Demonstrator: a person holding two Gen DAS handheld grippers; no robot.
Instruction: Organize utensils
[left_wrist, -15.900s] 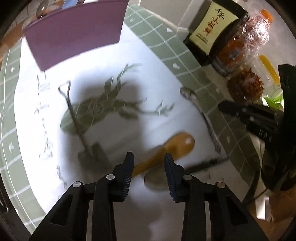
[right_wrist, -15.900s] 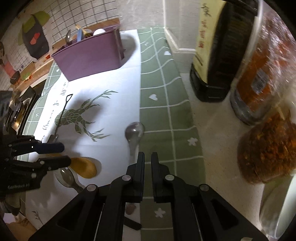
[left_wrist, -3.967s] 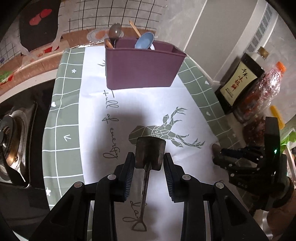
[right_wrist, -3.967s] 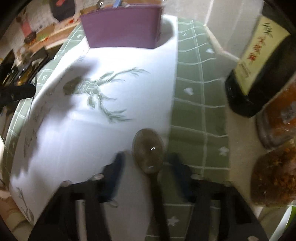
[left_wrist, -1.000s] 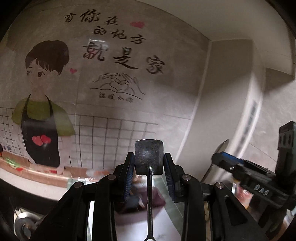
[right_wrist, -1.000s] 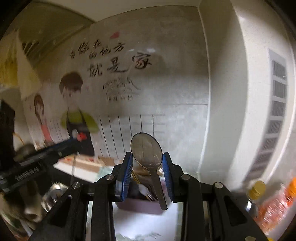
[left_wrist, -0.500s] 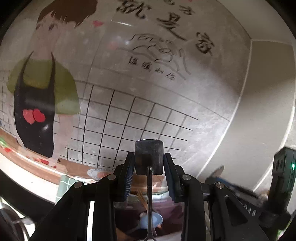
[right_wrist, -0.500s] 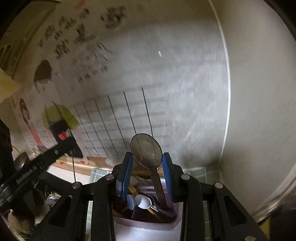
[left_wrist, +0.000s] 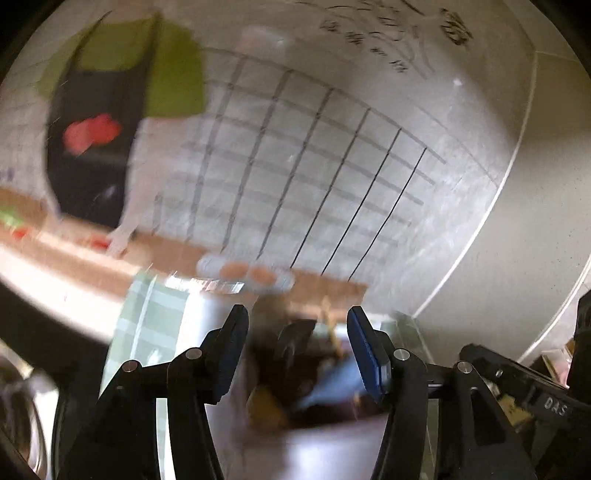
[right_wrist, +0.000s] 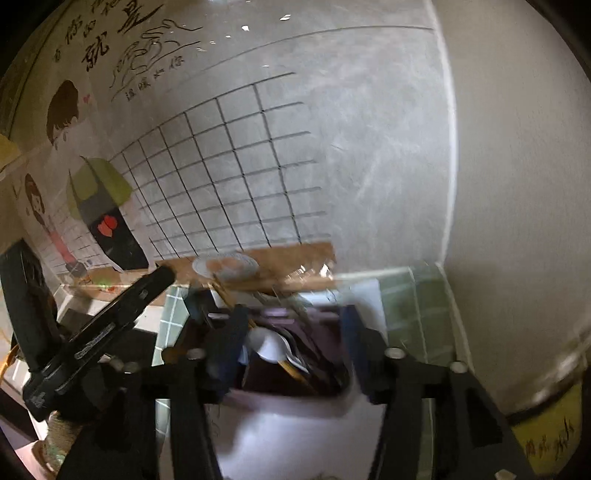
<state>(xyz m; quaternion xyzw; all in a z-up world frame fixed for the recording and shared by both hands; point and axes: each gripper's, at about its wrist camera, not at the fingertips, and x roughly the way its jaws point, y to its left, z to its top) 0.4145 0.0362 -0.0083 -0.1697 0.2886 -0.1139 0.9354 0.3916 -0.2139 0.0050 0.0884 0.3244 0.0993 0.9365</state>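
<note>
Both claws hang over the purple box (right_wrist: 295, 384) at the back of the desk (right_wrist: 417, 306), close by the wall. The left claw (left_wrist: 295, 354) and the right claw (right_wrist: 291, 343) are opening, and nothing is pinched between the pads of either one. The box has a white spoon (right_wrist: 267, 347) and other blurry things in it. To do this drop well, I think each claw should open all the way, wait until its thing sits inside the box, then lift straight up so no pad bumps a handle.
</note>
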